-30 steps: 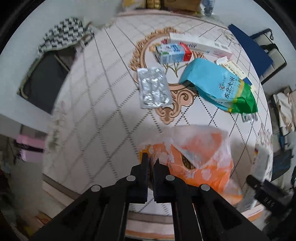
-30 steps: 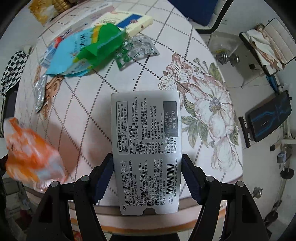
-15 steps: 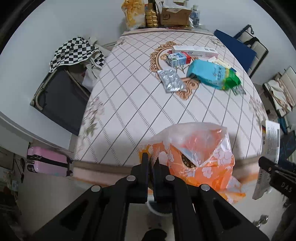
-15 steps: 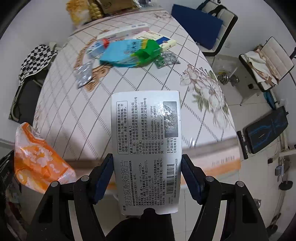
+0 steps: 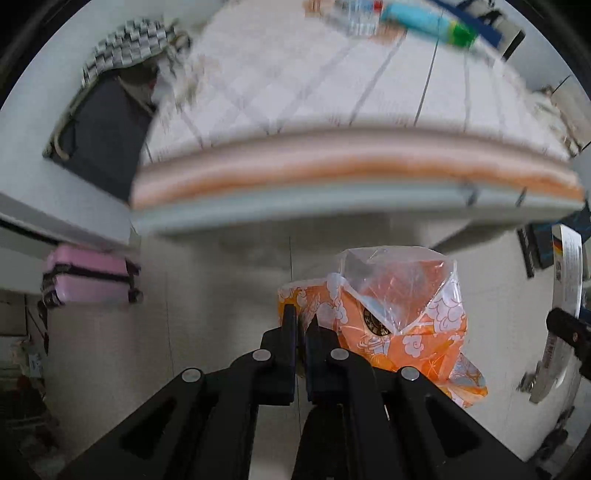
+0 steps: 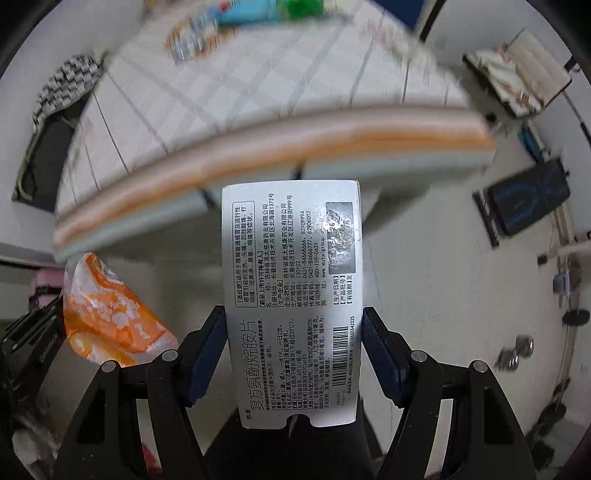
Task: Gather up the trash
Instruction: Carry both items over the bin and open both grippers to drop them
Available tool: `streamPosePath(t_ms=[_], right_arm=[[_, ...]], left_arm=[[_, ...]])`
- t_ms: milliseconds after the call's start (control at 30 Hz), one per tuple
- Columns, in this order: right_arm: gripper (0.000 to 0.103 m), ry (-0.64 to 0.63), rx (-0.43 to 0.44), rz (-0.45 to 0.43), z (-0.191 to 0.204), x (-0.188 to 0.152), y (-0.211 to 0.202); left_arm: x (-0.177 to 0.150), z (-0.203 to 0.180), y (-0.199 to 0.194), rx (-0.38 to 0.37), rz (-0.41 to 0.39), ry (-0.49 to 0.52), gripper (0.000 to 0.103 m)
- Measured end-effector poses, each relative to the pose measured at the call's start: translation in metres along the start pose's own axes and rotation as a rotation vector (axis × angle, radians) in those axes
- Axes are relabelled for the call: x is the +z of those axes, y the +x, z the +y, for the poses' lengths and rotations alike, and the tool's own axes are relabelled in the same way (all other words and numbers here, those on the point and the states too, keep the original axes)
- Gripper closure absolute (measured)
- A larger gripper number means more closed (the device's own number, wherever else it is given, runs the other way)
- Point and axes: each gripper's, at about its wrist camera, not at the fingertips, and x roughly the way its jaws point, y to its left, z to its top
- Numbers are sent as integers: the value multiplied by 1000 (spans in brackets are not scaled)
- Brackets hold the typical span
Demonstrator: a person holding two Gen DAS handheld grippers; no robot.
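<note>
My left gripper (image 5: 300,325) is shut on the edge of an orange and clear plastic snack bag (image 5: 391,314), which hangs to its right above the pale floor. The same bag (image 6: 107,317) shows at the lower left of the right wrist view. My right gripper (image 6: 293,332) is shut on a white medicine box (image 6: 291,291) with printed text and a barcode, held flat between its blue pads. That box (image 5: 565,295) appears edge-on at the right of the left wrist view. Both grippers hang past the table's front edge (image 5: 351,173).
The table (image 6: 258,85) with a checked cloth is blurred behind; a blue-green packet (image 5: 424,20) and a blister pack (image 6: 188,44) lie at its far end. A pink suitcase (image 5: 88,277) stands left, a dark chair (image 5: 99,136) with a checked cloth beyond. A dark bench (image 6: 524,199) stands right.
Both grippers have pulled back off the table with the bag and the box. They now hang over the floor in front of the table's edge; the table has slid to the top of both views.
</note>
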Motion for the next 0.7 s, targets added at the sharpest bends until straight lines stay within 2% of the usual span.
streamPosePath(t_ms=[67, 233, 367, 467, 600, 700], right_arm=[[29, 7, 12, 63, -2, -16, 35], [29, 25, 48, 152, -11, -41, 129], [29, 78, 98, 223, -25, -50, 227], [29, 94, 144, 250, -33, -51, 291], [29, 86, 173, 285, -43, -48, 365], [29, 71, 191, 313, -49, -45, 403]], left_arm=[[-12, -1, 36, -3, 55, -7, 102], [-31, -10, 141, -14, 178, -32, 102], [-39, -18, 238, -29, 252, -70, 101], [-42, -30, 299, -72, 299, -77, 101], [-43, -47, 358, -153, 332, -58, 99], [-45, -53, 377, -188, 347, -59, 96]])
